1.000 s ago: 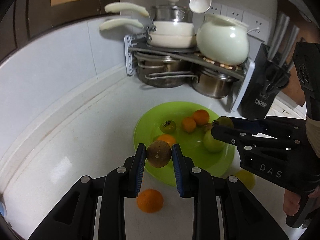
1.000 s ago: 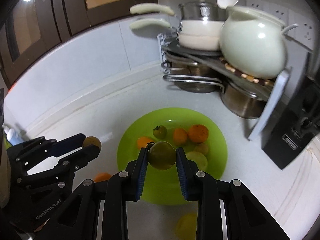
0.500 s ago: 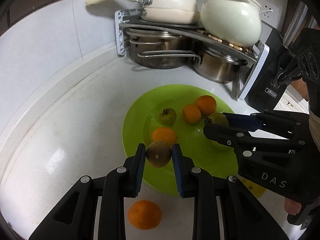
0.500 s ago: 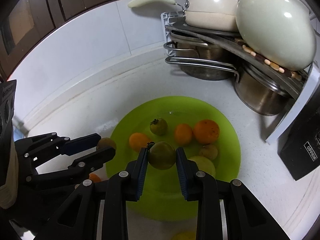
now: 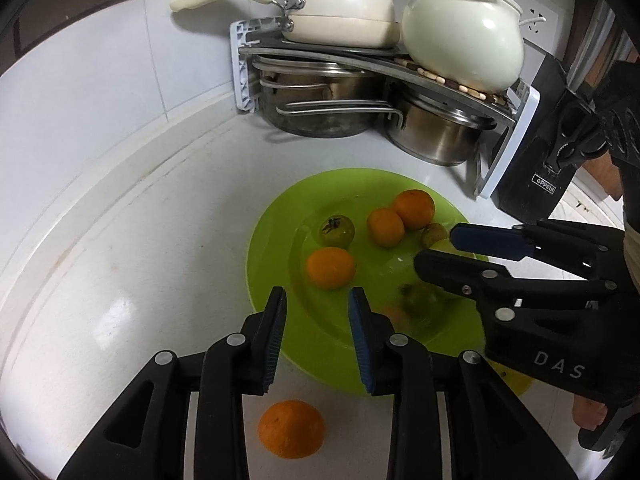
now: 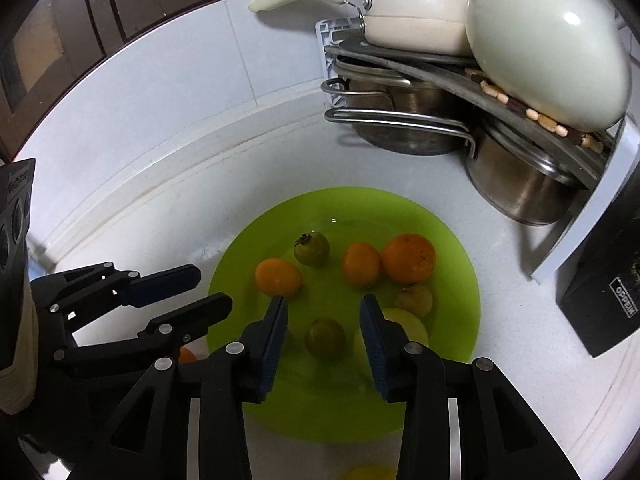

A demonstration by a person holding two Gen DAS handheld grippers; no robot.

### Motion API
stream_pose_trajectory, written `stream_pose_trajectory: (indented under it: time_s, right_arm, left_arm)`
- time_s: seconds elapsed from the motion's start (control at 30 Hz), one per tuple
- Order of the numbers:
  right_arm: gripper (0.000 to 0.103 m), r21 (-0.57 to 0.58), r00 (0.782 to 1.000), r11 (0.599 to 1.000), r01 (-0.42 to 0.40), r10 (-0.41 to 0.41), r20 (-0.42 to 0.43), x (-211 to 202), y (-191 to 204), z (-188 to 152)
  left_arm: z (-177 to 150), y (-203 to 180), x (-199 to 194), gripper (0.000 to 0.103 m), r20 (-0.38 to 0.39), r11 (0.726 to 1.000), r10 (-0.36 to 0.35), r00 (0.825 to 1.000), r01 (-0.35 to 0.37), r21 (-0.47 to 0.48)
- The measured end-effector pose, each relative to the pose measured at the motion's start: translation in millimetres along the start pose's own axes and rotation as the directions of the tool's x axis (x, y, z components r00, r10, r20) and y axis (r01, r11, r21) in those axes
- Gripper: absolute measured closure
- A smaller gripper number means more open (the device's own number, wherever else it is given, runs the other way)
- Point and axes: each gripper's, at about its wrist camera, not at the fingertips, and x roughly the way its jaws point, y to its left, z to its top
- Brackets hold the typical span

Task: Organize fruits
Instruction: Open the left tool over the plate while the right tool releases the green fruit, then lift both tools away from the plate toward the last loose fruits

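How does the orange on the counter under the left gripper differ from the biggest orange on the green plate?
The counter orange lies alone on the white counter, outside the green plate; the plate orange sits inside it. The counter orange touches no other fruit; the plate orange rests against a smaller orange. Both are round, orange-skinned and not gripped.

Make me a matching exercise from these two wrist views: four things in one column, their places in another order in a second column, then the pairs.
Things
1. green plate
2. orange on the counter
3. white ceramic pot
4. black block marked OPPEIN

Places
A. on top of the pot rack
B. on the white counter, holding fruit
C. right of the rack
D. off the plate, below the left gripper

Pairs: 1-B, 2-D, 3-A, 4-C
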Motion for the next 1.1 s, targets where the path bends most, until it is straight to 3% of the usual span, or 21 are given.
stream_pose_trajectory:
  time_s: [0.47,0.7,1.1]
  right_arm:
    - [0.064,0.007,0.996,1.000,0.027,-0.028,0.087,-48.6,11.3,-8.4]
    - [0.047,0.038,0.988,0.998,0.057,-0.062,0.140,-74.0,12.3,-16.6]
    - [0.031,0.057,0.961,0.987,0.147,-0.156,0.227,-109.8,22.8,-37.7]
  left_arm:
    - [-5.1,3.2,-56.3,0.057,0.119,0.999,0.039,0.992,-0.035,-0.034]
    - [-12.7,2.5,-85.5,0.046,0.174,0.998,0.056,0.983,-0.050,-0.042]
    - [-33.1,5.1,-122.0,0.032,0.243,0.992,0.120,0.963,-0.106,-0.072]
